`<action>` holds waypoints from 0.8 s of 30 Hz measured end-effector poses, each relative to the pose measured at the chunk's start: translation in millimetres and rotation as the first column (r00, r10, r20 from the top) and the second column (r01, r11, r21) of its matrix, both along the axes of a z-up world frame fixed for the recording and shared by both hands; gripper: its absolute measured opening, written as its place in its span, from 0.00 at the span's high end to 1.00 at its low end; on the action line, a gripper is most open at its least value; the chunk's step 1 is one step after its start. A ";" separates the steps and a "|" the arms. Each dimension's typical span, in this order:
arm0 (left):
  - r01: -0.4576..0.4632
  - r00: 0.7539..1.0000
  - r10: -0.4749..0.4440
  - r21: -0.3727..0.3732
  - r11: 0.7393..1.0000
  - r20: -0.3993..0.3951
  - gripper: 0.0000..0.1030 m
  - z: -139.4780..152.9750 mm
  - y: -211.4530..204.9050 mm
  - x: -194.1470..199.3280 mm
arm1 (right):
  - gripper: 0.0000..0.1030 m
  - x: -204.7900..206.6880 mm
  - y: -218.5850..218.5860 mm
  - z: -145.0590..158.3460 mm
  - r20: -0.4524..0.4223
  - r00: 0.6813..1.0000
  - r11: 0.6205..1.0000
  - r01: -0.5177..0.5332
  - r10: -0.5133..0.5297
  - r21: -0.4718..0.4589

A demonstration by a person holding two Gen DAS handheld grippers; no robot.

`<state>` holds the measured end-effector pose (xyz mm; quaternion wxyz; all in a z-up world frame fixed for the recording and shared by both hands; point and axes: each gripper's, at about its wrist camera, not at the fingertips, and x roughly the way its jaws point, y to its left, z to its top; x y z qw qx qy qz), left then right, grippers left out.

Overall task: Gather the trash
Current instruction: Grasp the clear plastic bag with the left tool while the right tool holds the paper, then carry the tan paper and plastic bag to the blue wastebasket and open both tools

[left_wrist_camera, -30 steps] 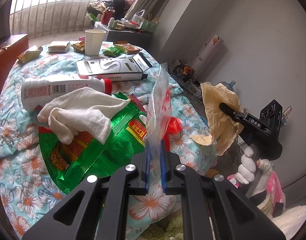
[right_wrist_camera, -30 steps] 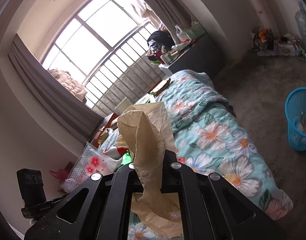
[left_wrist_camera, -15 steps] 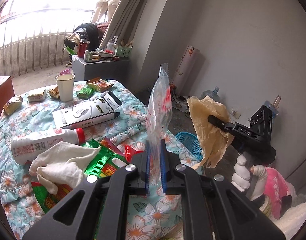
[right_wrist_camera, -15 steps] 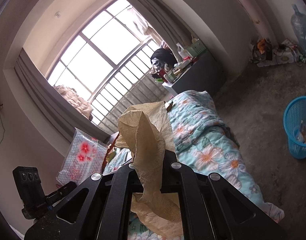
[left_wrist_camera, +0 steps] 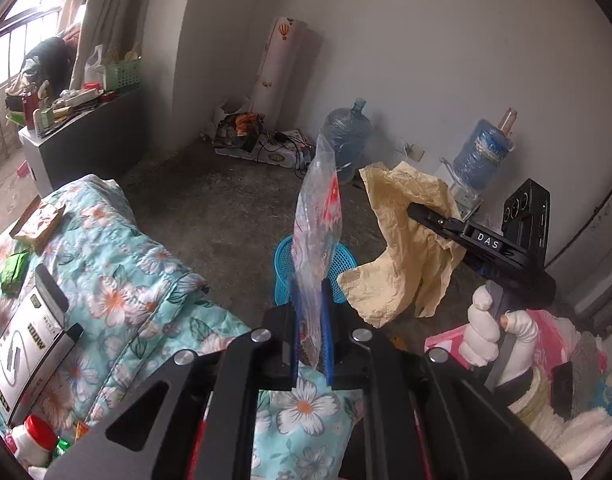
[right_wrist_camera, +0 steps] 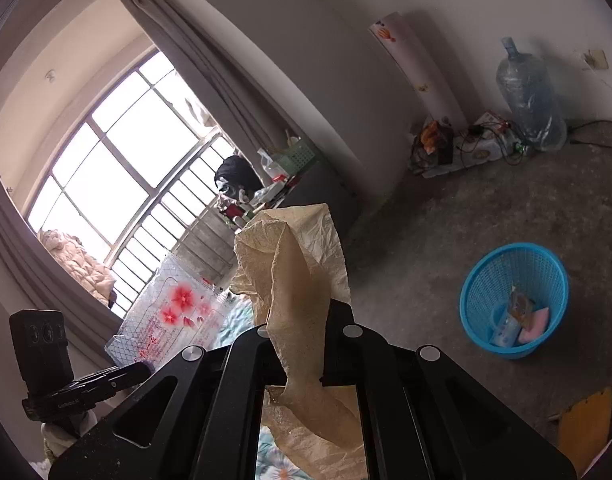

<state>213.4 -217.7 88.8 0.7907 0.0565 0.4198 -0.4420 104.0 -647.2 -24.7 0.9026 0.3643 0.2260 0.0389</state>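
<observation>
In the left wrist view my left gripper [left_wrist_camera: 309, 308] is shut on a clear plastic bag [left_wrist_camera: 318, 216] with red flower print, which stands up between the blue pads. Right behind the bag, a blue mesh basket [left_wrist_camera: 344, 258] stands on the concrete floor. To the right, my right gripper [left_wrist_camera: 416, 211], held by a white-gloved hand [left_wrist_camera: 484, 328], is shut on a crumpled tan paper [left_wrist_camera: 402, 256]. In the right wrist view the tan paper [right_wrist_camera: 294, 264] rises from the shut right gripper [right_wrist_camera: 298, 320]. The basket [right_wrist_camera: 514, 246] sits lower right with a few wrappers inside. The left gripper [right_wrist_camera: 144, 369] with the bag [right_wrist_camera: 174, 312] is at the left.
The bed with its floral quilt [left_wrist_camera: 146, 280] fills the lower left, bearing a white box [left_wrist_camera: 30, 344], snack packets and a red-capped white bottle [left_wrist_camera: 30, 440]. Two water jugs [left_wrist_camera: 346, 136] and a cable clutter [left_wrist_camera: 262, 144] line the far wall. A grey cabinet [left_wrist_camera: 78, 140] stands by the window.
Both grippers have swung away from the cluttered bed top toward the floor, still gripping the bag and the paper. The blue basket has come to the middle of the left view.
</observation>
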 end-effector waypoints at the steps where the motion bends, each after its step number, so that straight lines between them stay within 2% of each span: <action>1: 0.022 1.000 -0.021 0.023 0.999 -0.016 0.92 -7.6 -19.9 6.9 | 0.98 6.0 -13.2 -7.5 -0.023 1.000 1.000 0.020 -0.019 0.013; 4: 0.084 0.995 -0.079 0.104 0.991 -0.059 0.92 -36.8 -79.4 27.6 | 0.98 23.8 -45.7 -37.6 -0.103 0.992 0.996 0.084 -0.080 0.040; 9: 0.193 0.979 -0.174 0.229 0.954 -0.104 0.91 -94.4 -163.0 52.7 | 0.98 51.4 -90.5 -99.6 -0.258 0.952 0.982 0.182 -0.163 0.050; 14: 0.245 0.969 -0.216 0.328 0.912 -0.123 0.91 -152.1 -225.0 72.9 | 0.98 82.6 -126.3 -160.7 -0.378 0.912 0.968 0.221 -0.161 0.121; 24: 0.300 0.954 -0.278 0.439 0.847 -0.116 0.90 -238.8 -302.7 105.6 | 0.93 128.7 -176.8 -223.0 -0.447 0.871 0.912 0.334 -0.202 0.238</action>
